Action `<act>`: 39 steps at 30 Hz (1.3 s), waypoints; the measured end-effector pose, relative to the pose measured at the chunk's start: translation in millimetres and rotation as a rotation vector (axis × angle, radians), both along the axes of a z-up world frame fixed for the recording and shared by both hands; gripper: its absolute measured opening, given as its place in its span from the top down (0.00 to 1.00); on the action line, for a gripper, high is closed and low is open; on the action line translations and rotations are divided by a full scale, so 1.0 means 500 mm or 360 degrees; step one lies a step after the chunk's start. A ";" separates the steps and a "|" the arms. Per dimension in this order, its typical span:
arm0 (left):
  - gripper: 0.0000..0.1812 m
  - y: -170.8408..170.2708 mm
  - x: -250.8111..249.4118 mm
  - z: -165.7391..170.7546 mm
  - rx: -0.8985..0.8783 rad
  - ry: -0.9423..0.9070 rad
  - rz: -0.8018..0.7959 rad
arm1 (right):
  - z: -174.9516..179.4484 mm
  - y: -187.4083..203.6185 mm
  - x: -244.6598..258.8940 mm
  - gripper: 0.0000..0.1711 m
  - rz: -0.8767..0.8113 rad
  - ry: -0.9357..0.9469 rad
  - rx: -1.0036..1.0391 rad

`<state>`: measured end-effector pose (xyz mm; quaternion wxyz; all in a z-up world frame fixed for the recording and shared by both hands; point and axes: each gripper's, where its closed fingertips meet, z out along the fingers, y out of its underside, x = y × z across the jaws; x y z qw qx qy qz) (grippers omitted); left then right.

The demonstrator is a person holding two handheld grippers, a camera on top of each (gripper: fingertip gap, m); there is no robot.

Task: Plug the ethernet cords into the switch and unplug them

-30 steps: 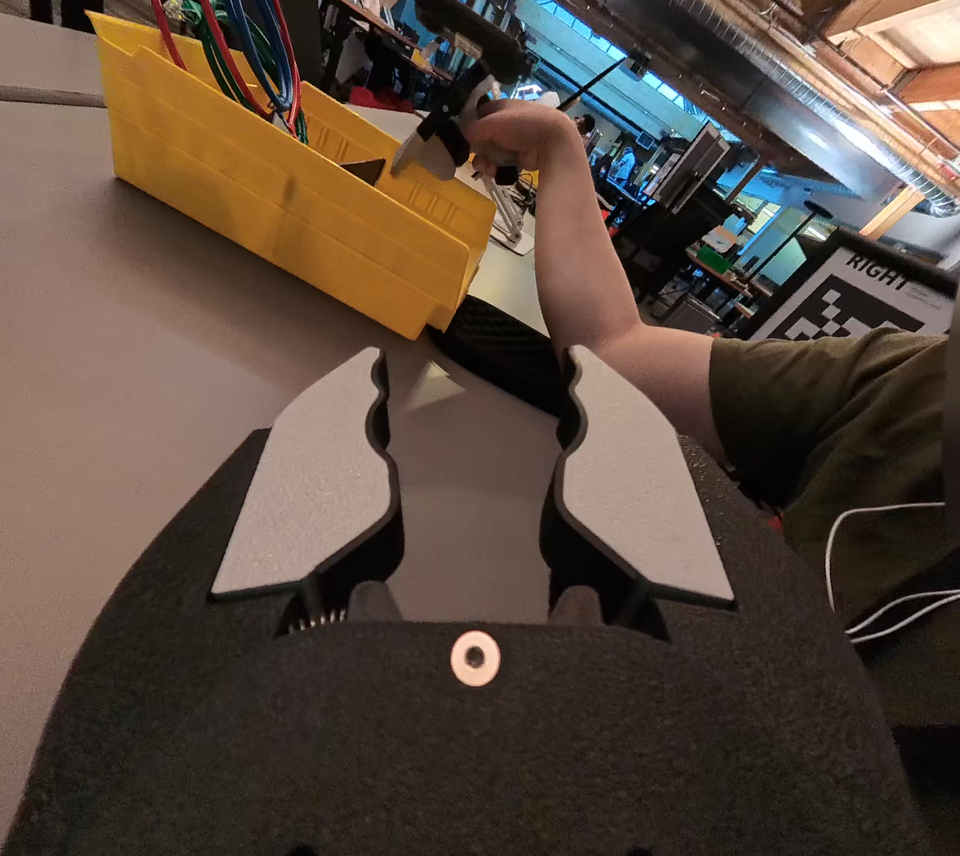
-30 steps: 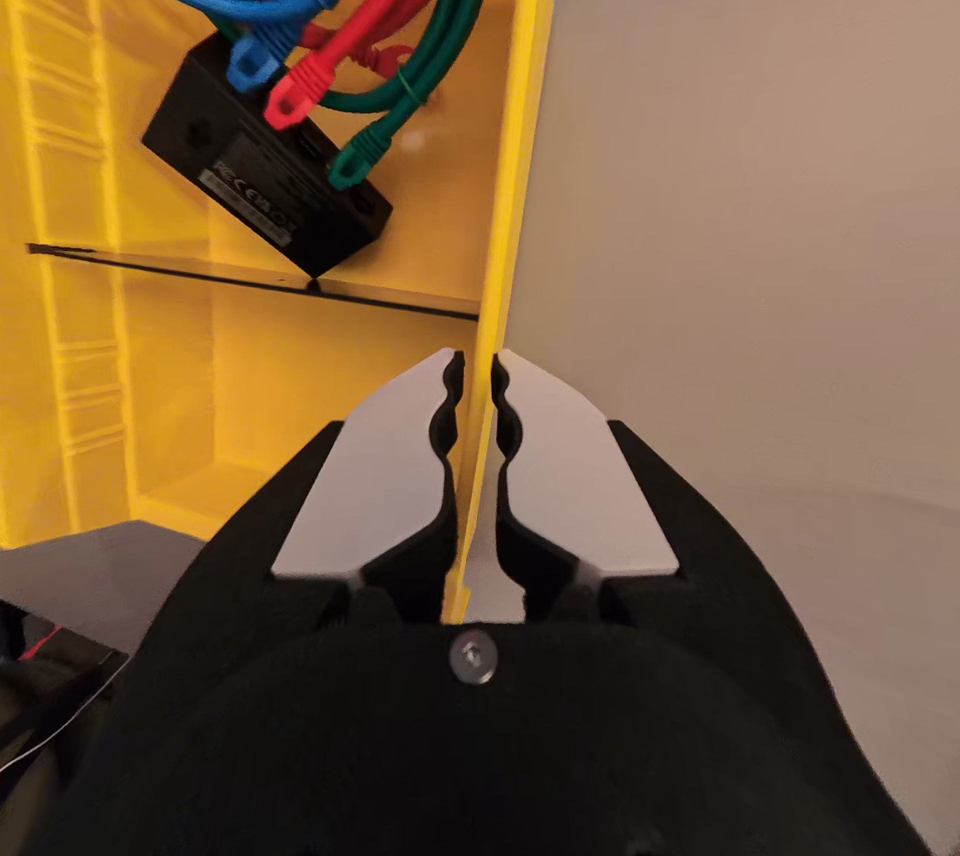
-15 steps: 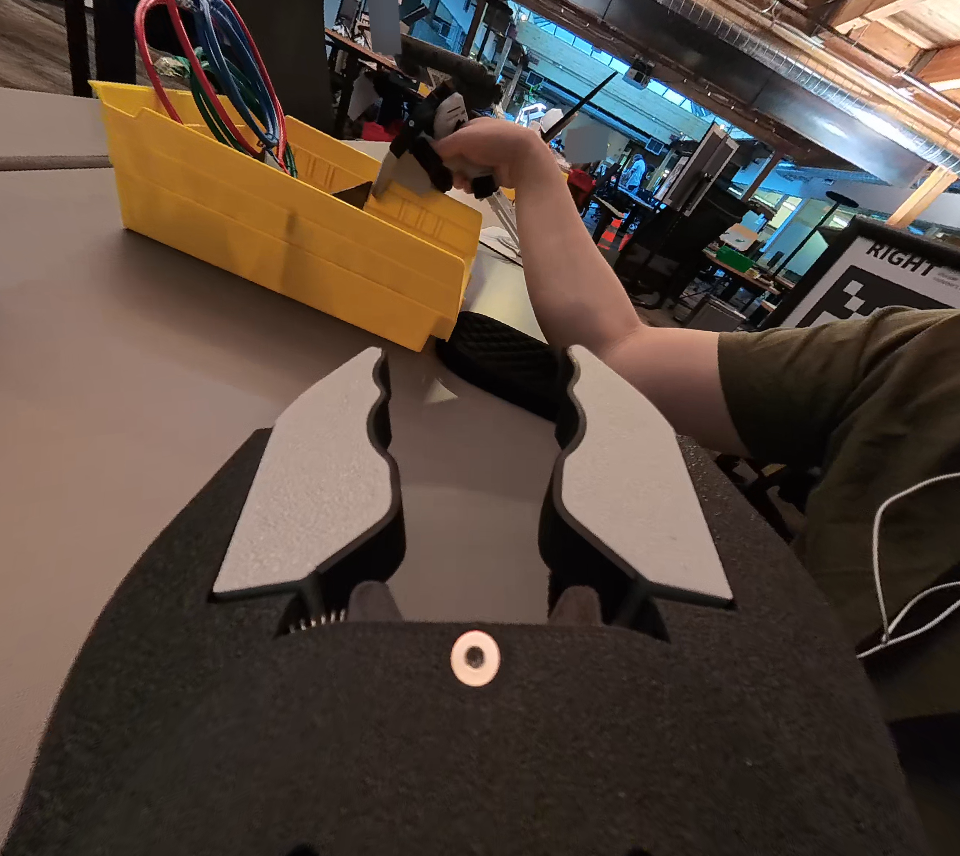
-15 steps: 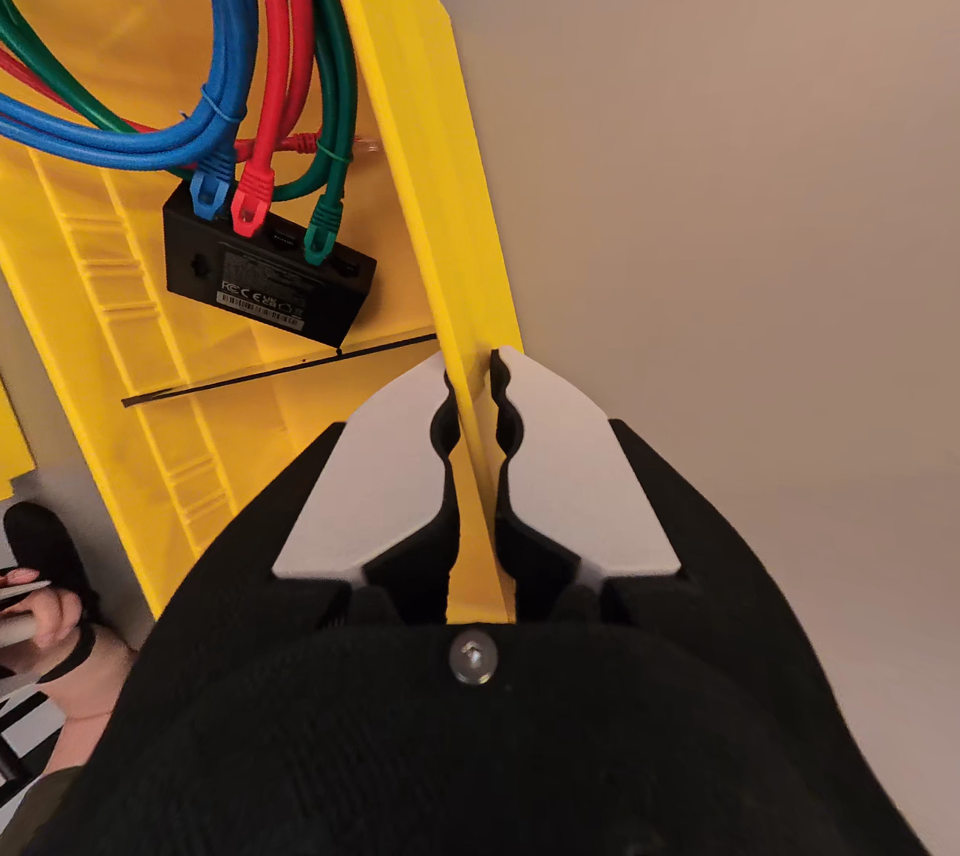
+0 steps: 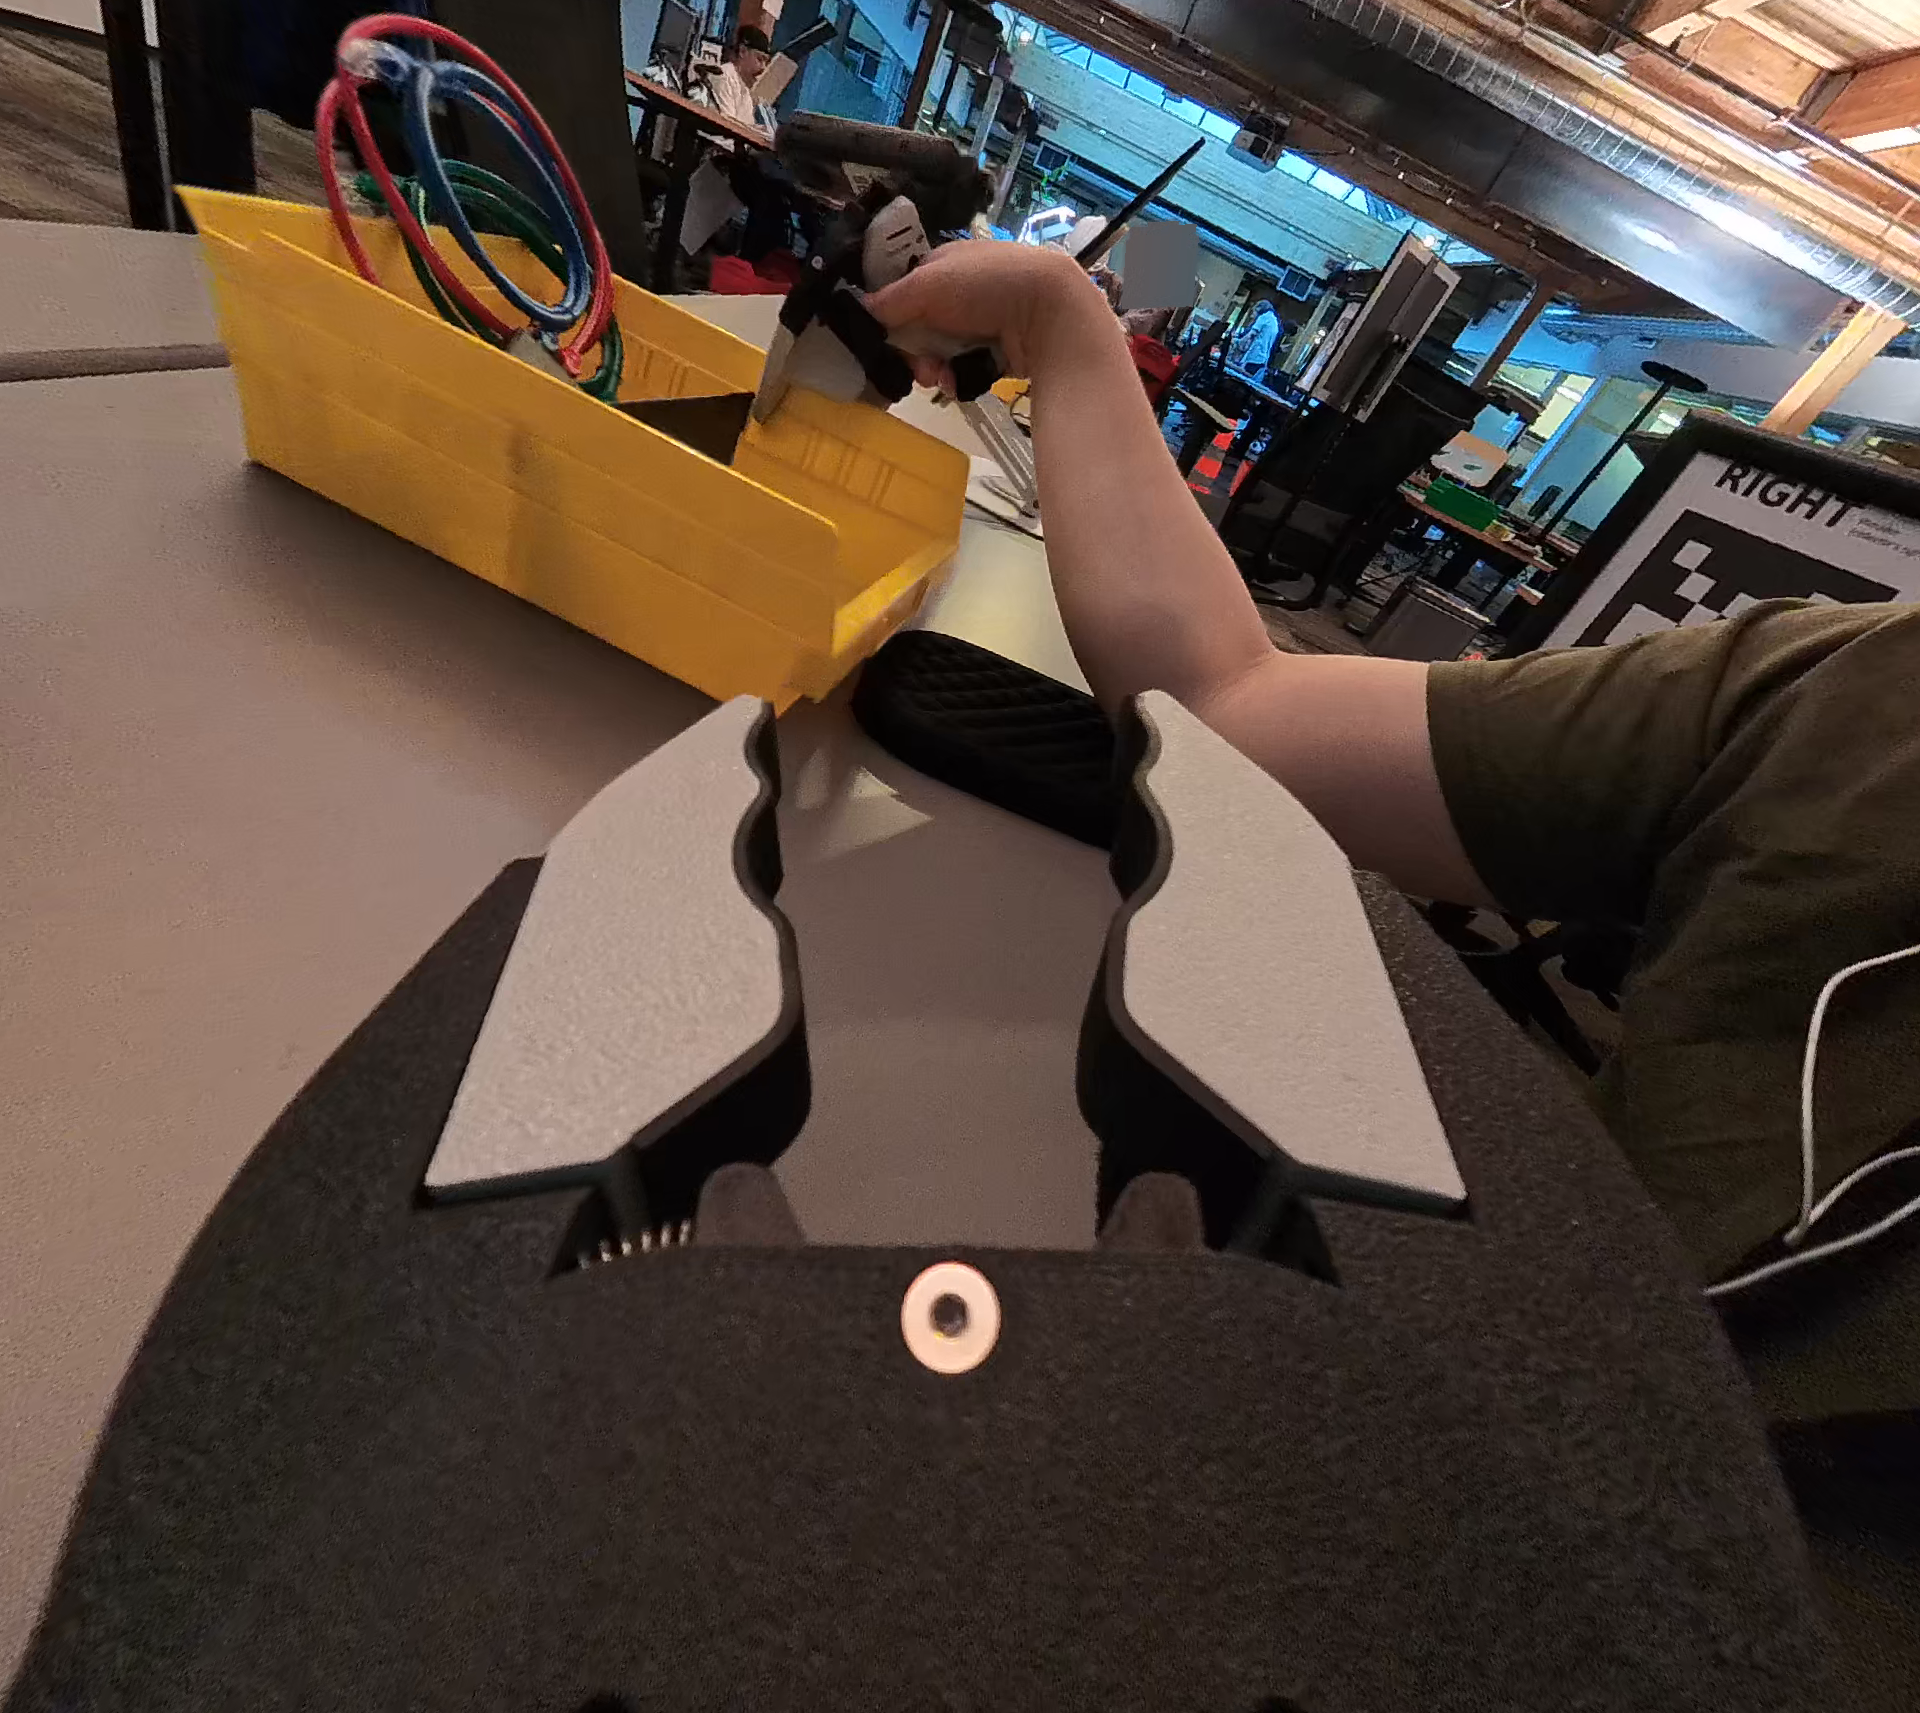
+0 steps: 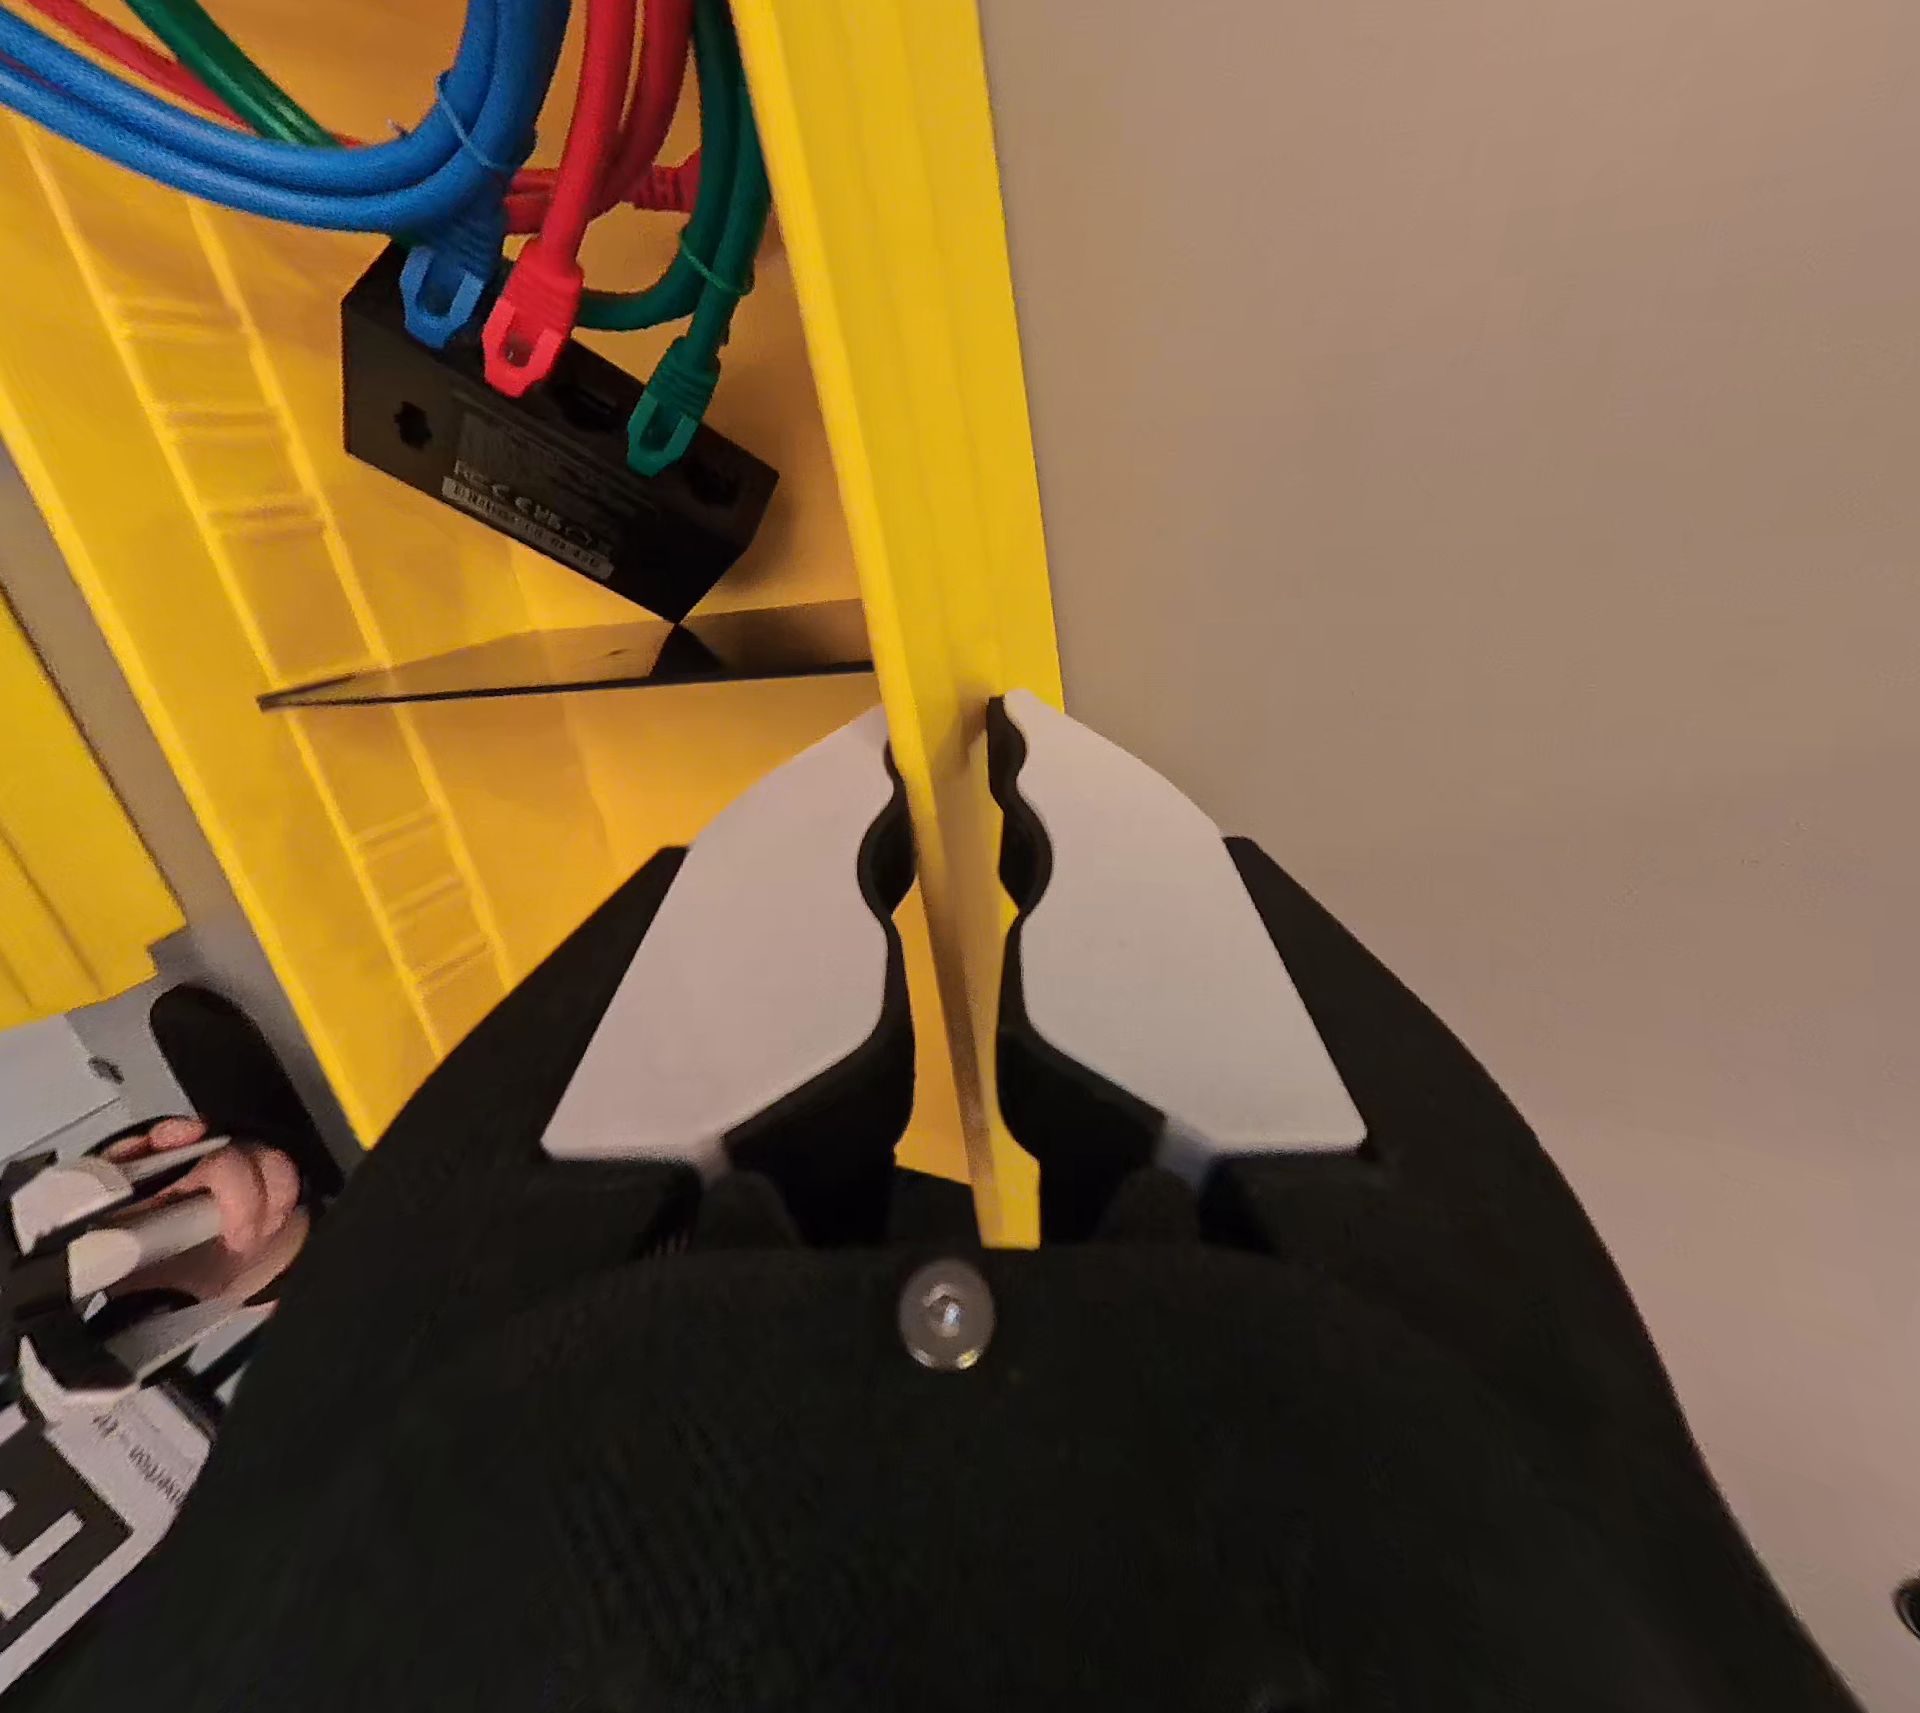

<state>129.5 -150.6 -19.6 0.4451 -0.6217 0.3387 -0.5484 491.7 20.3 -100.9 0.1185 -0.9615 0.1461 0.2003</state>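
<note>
Fingers of the right gripper (image 6: pixel 940 707) pinch the yellow bin (image 6: pixel 873 229) wall. Inside the bin sits the black switch (image 6: pixel 551 458) with blue, red and green cords (image 6: pixel 540 313) plugged in. Left gripper (image 5: pixel 945 718) waits spread, near the bin. Hold the wall tight and pull slowly.

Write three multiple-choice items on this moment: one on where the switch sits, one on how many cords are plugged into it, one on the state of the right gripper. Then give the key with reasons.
1. Where is the black switch?
A. Inside the yellow bin
B. On the bare table beside the bin
C. Between the left gripper's fingers

2. How many cords are plugged into the switch?
A. One
B. Three
C. Five

3. What is the right gripper doing?
A. Hanging open above the table
B. Clamped on a cord
C. Closed on the bin's side wall

Key: 1 A, the switch leans on the black divider inside the bin. 2 B, a blue, a red and a green plug sit in its ports. 3 C, the yellow wall runs between both fingers.
</note>
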 end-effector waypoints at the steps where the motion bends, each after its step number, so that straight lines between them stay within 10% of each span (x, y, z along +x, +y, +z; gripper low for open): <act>1: 0.66 0.000 0.000 0.000 0.0011 0.0006 0.0003 | 0.000 0.004 -0.011 0.92 0.0022 0.0018 0.0002; 11: 0.66 0.047 -0.112 0.032 0.0108 0.0047 0.0455 | 0.002 0.040 -0.010 0.93 0.0182 -0.0010 0.0123; 21: 0.70 0.099 -0.718 0.087 0.0271 0.0977 0.2234 | 0.101 0.068 0.014 0.92 0.0117 0.0051 0.0487; 29: 0.67 0.215 -0.875 -0.009 -0.0114 0.1011 0.2114 | 0.335 0.096 0.015 0.85 0.0127 -0.0163 0.1501; 35: 0.68 0.261 -0.856 -0.087 -0.0394 0.1289 0.1845 | 0.301 0.117 0.000 0.84 0.0222 -0.0222 0.1438; 39: 0.85 0.258 -0.840 -0.147 -0.0605 0.1461 0.1607 | 0.289 0.125 0.003 0.84 0.0235 -0.0290 0.1407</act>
